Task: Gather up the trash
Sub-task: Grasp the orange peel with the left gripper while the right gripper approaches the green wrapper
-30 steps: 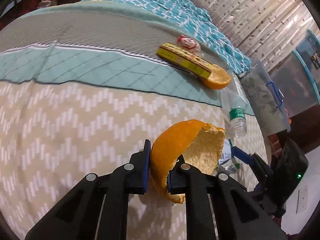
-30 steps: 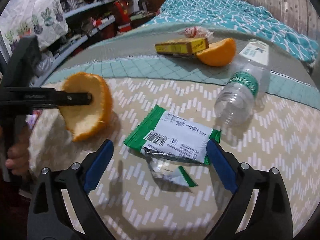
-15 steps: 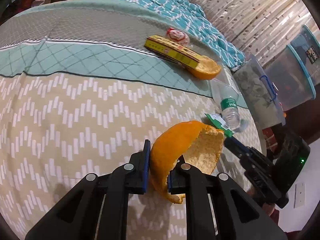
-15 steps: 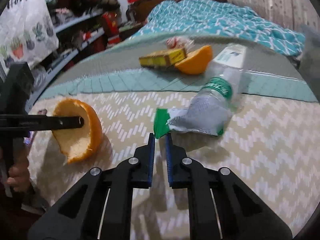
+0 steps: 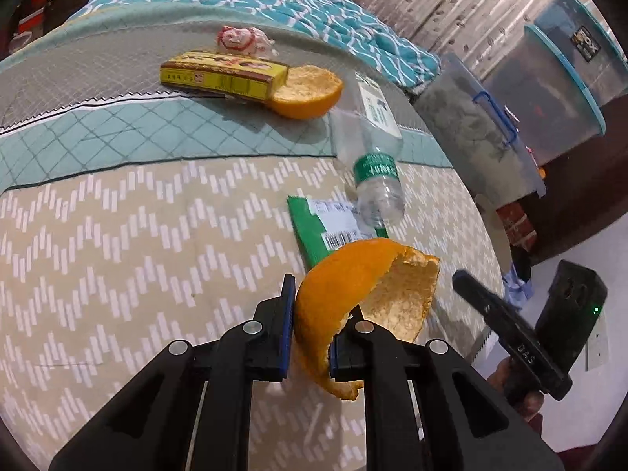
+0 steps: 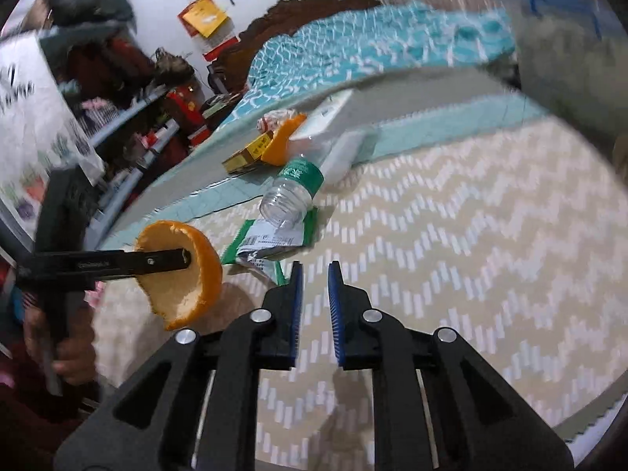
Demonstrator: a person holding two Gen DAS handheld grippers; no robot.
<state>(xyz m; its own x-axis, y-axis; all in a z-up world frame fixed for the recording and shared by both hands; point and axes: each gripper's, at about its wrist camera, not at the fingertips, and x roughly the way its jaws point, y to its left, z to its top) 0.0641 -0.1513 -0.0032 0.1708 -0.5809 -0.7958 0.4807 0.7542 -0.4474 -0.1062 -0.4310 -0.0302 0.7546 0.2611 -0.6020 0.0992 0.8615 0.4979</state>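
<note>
Between the pads of the left gripper (image 5: 308, 327), a curved piece of orange peel (image 5: 353, 290) is pinched by its rim, waxy skin outward and pale, pithy inside facing right; the peel is stiff enough to keep its cup shape, so a light squeeze near the rim should do, and carrying it level would help keep the torn lower edge from tearing off. Off to its right the right gripper (image 6: 315, 306) hangs above the bed (image 6: 471, 235) with nothing between its pads, its jaws opening. Just ahead of that gripper, slightly left, lies a flat green and white wrapper (image 6: 271, 241), thin, crinkled and slippery; I judge it the next piece to take, and the gripper would do best to come down low over a free edge and close across the foil, since the soft quilt gives under pressure. A clear plastic bottle (image 6: 292, 192) with a green label rests touching the wrapper's far end, light and likely to roll. Farther off sit another orange peel (image 5: 306, 92), a yellow carton (image 5: 223, 74) touching it, and a crumpled red and white wrapper (image 5: 241, 39) behind
</note>
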